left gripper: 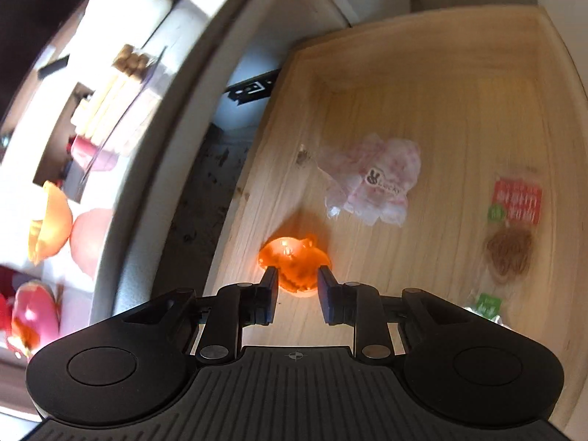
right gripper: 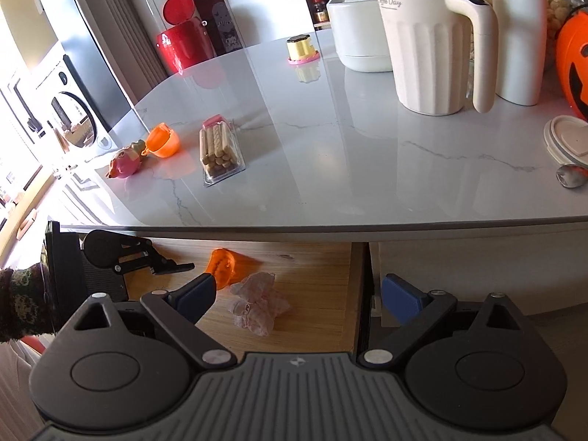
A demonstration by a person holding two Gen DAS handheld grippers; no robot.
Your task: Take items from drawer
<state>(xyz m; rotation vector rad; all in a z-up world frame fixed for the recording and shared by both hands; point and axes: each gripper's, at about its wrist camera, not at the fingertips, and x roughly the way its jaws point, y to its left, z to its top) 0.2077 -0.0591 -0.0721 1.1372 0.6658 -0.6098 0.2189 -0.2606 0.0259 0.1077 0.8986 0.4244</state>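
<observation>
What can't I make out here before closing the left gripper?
- Orange item: left wrist view, near edge behind the left gripper; contact unclear.
- Red-labelled packet: blurred, print unreadable.
- Drawer rear: right wrist view, hidden under the countertop.
- Right gripper: open, empty.
</observation>
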